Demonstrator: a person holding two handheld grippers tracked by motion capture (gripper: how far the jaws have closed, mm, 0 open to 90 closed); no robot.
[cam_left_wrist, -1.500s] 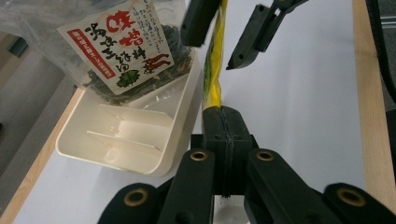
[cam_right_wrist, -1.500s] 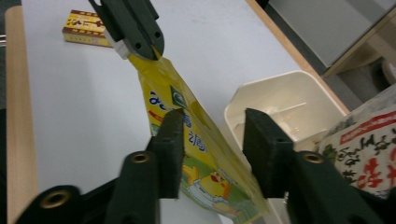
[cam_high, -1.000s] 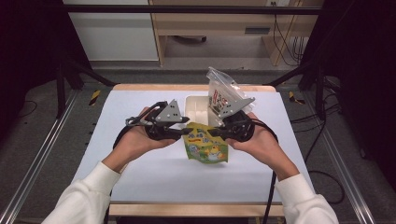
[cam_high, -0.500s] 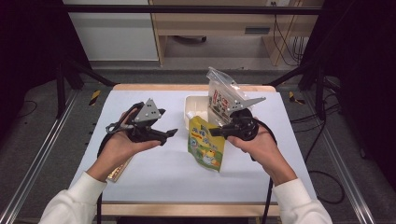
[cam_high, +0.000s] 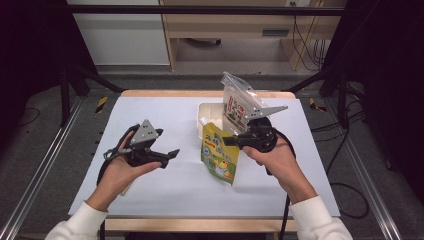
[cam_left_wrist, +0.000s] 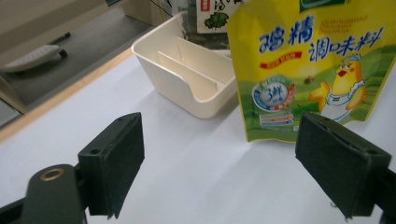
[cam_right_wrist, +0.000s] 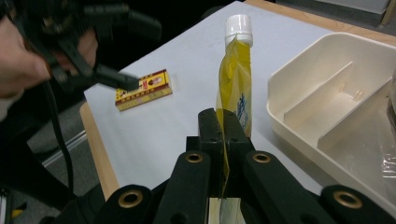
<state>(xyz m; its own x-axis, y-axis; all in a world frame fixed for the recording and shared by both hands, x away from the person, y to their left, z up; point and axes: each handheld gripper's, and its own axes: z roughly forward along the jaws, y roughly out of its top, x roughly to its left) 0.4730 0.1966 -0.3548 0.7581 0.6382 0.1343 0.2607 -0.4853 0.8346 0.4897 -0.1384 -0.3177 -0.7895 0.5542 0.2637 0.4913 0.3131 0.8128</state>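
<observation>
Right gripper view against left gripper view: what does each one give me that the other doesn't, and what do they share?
Right gripper view alone: the right gripper shut on the yellow pouch's edge, the pouch's white cap, a small yellow-and-red box near the table edge, and the person's left hand.

Left gripper view alone: the pouch's printed front with a cartoon chick, and the left gripper, whose jaws have just been opening, with nothing between them.

Both: the yellow pouch, the cream divided tray and the white table.

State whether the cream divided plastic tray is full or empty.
Empty: the cream divided plastic tray shows bare compartments in both gripper views; its far end stays hidden.
</observation>
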